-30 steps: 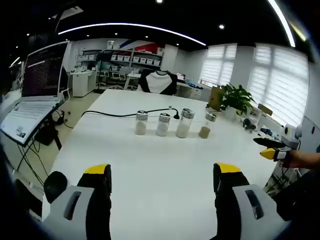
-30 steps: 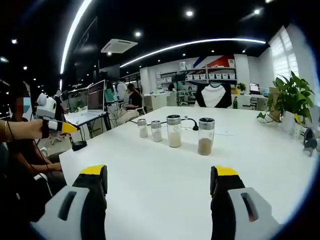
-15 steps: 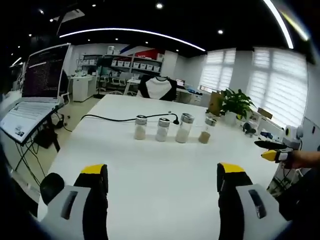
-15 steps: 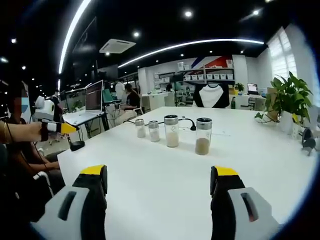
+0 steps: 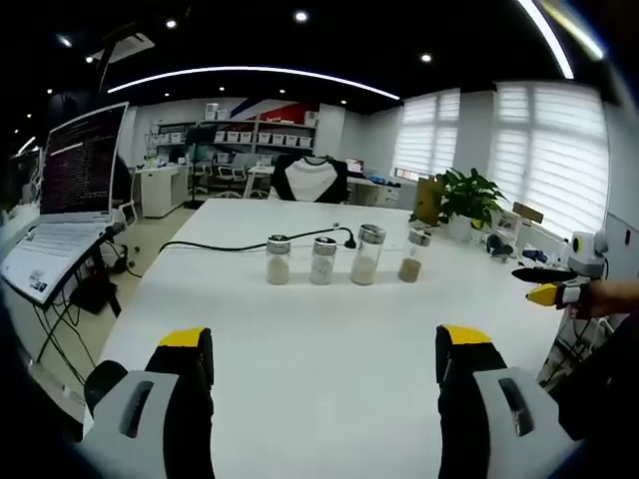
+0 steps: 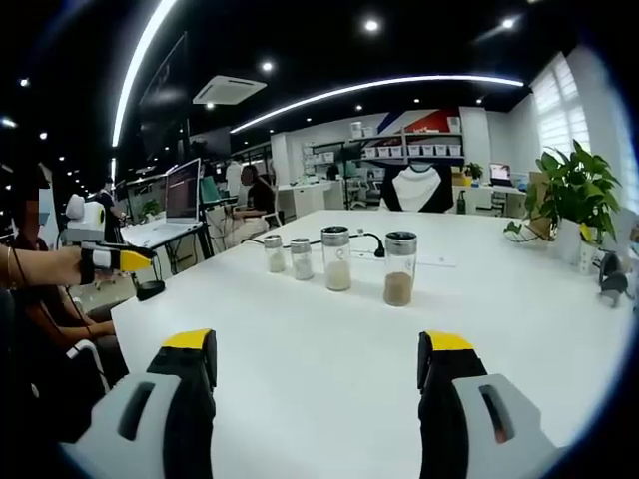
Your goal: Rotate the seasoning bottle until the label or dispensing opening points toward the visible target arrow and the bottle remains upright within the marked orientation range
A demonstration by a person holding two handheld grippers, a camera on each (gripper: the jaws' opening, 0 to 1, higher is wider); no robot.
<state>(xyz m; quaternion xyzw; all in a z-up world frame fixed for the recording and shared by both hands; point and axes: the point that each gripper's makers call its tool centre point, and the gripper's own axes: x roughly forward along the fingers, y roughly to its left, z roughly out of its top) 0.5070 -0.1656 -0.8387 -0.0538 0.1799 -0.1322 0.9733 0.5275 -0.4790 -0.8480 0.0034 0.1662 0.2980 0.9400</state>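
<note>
Both cameras drew back slightly; four clear glass seasoning jars (image 5: 340, 258) (image 6: 336, 260) sit smaller, mid-frame. Left gripper (image 5: 321, 344) and right gripper (image 6: 316, 346) spread wide, empty.

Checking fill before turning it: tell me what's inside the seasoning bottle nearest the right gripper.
The bottle holds brown granules in roughly its bottom third; clear glass above. The metal cap hides the dispensing opening.

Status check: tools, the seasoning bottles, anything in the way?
Left tool and right tool open, empty, short of bottles. Four seasoning bottles upright in a row on white table. Black cable behind them; approach unobstructed.
</note>
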